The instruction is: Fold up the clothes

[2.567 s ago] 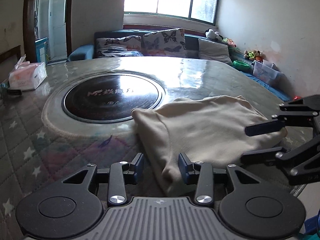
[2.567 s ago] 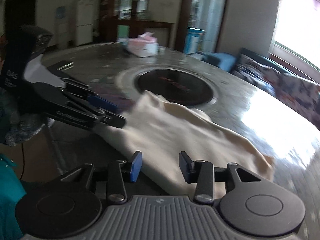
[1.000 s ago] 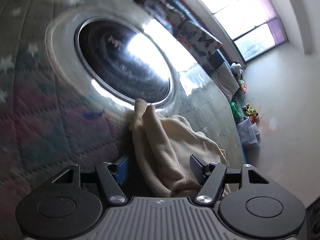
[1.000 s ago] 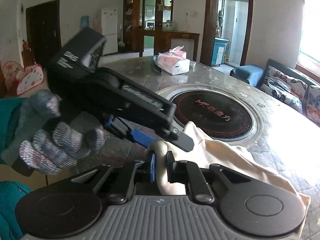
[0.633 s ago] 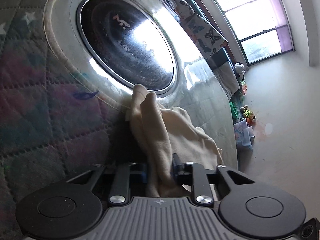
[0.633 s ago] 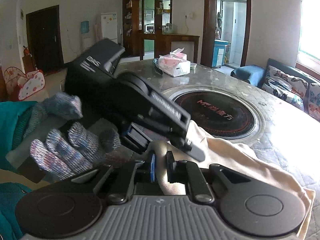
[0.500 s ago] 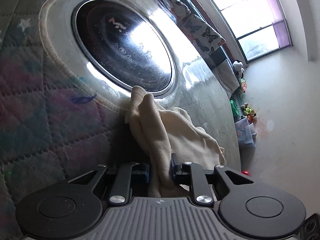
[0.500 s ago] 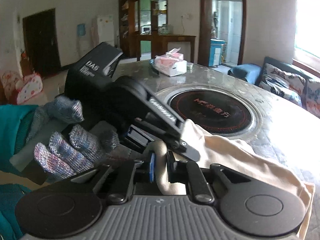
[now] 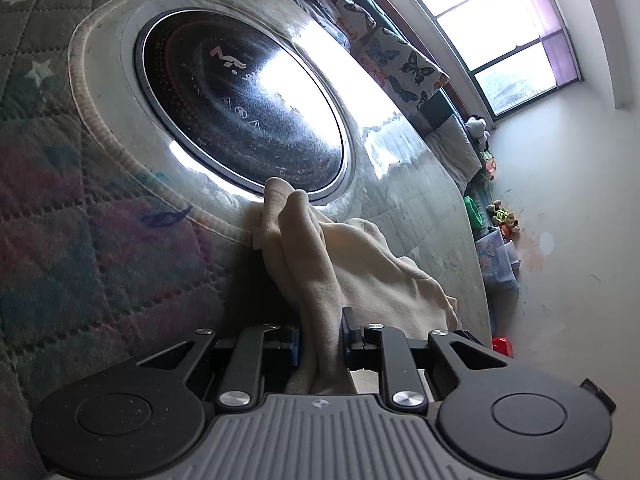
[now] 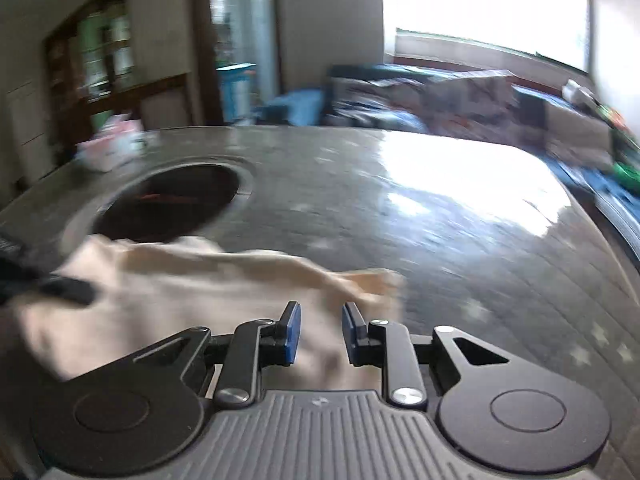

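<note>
Left gripper [image 9: 321, 336] clamped on the one cream garment [image 9: 372, 276], bunched near the table [image 10: 460, 248] edge beside the hob [image 9: 240, 100]. Right gripper [image 10: 320, 332] apart above the cloth; bare tabletop beyond.

Both views are taken low along the fingers; the cream garment [image 9: 320, 280] [image 10: 192, 280] and table [image 9: 80, 260] [image 10: 460, 220] are shared.

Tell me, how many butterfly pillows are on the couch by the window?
2: one butterfly pillow lies below the window, another beside it, further left. More may be hidden.
</note>
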`<state>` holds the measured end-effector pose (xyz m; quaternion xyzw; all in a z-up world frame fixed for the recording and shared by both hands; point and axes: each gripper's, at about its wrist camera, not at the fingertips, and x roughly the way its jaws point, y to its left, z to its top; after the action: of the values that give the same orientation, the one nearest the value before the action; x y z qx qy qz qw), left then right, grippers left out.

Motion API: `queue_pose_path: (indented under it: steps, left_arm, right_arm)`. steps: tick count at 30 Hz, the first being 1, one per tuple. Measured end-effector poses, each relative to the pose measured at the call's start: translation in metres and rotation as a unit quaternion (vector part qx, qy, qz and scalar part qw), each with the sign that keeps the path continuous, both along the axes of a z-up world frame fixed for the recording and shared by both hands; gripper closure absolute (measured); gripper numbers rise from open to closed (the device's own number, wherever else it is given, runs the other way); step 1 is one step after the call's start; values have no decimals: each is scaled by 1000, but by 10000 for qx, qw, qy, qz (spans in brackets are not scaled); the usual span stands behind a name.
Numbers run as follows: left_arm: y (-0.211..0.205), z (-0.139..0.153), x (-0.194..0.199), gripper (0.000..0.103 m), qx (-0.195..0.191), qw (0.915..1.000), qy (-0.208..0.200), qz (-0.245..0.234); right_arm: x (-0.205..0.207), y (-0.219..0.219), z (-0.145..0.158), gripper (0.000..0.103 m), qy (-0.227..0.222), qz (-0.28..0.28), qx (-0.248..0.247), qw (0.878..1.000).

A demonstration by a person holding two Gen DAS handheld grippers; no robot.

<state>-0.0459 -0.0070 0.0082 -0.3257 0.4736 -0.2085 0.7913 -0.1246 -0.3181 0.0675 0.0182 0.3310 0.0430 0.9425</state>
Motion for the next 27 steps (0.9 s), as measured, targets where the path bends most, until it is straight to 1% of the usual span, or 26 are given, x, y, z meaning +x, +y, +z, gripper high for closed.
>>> queue_pose_path:
  steps: [1,3,4,8,9,10,11,12,13,17,20,24,27]
  left_arm:
    - [-1,1,0,82,17,10000,-10,3]
    - [-1,1,2,82,49,10000,-35,-6]
    - [-1,1,2,82,65,10000,-44,-10]
    - [-2,2,5,82,178,9997,-119,-72]
    - [-3,3,5,82,238,9996,-155,-88]
    - [-4,4,6,82,299,9993,-191,-104]
    - [-6,6,6,82,385,9989,-238,-125]
    - [-8,8,7,83,487,9983,-295,-150]
    - [-10,10,8,83,564,9976,-353,-179]
    - [-20,21,10,84,757,9948,-608,-309]
    - [-31,32,13,84,853,9918,-837,-445]
    - [-58,47,18,85,972,9860,-1143,-723]
    - [-82,53,21,85,975,9829,-1277,-904]
  right_arm:
    - [2,-8,-3,79,37,-122,49,9999]
    - [5,-18,-10,68,80,-296,97,9995]
    - [6,-20,-13,67,85,-341,128,9993]
    - [12,-29,-21,66,90,-397,417,9983]
    - [13,-29,-21,67,87,-386,475,9981]
    - [14,-29,-22,71,85,-358,511,9980]
    - [14,-28,-22,80,82,-330,546,9979]
    - [14,-28,-22,87,76,-302,591,9978]
    - [13,-28,-21,90,65,-272,649,9975]
    - [5,-26,-14,92,-99,-333,711,9969]
    - [1,-26,-1,93,-308,-399,705,9962]
    - [-7,-32,17,93,-546,-509,563,9956]
    - [-12,-43,29,93,-694,-672,429,9944]
